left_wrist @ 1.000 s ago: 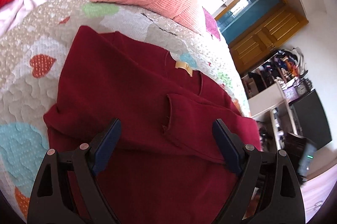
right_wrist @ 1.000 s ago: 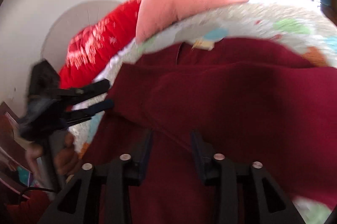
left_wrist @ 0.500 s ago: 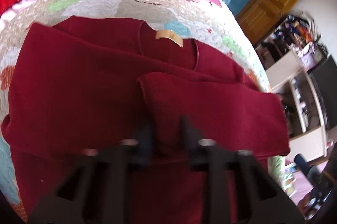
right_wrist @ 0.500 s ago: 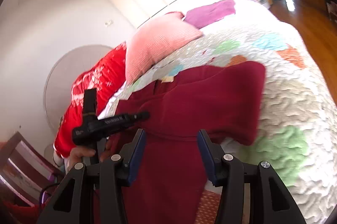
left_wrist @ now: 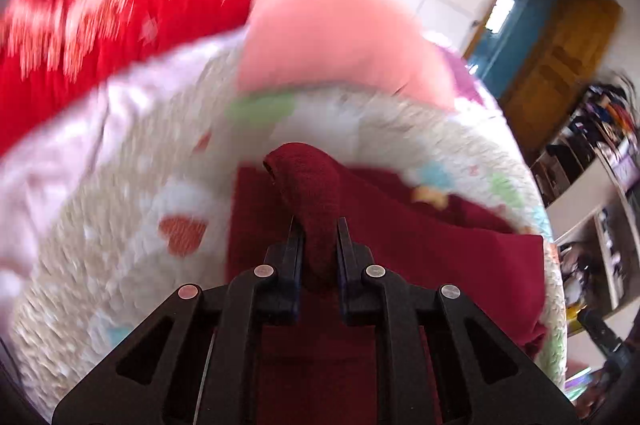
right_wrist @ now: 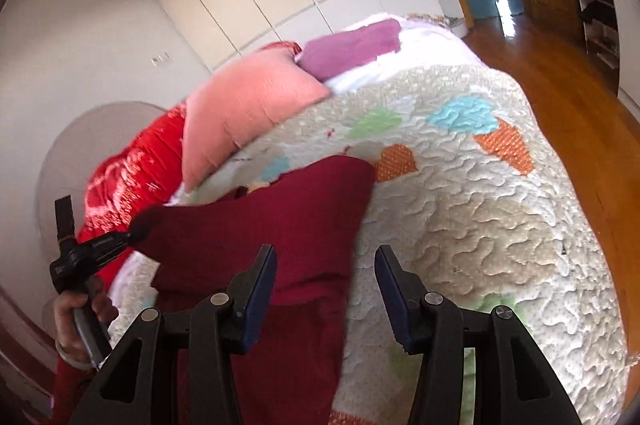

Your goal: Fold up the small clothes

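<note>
One dark-red knit sweater [right_wrist: 256,225] on quilt [right_wrist: 480,225], part-folded, below pink pillow [right_wrist: 248,113] | L gripper [left_wrist: 319,225] clamped on raised sleeve [left_wrist: 312,185] | R gripper [right_wrist: 326,265] jaws wide apart, holding nothing, over sweater's right edge

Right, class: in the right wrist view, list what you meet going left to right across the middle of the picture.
Left tool → dark red sweater → orange heart patch → patchwork quilt → wooden floor.
</note>
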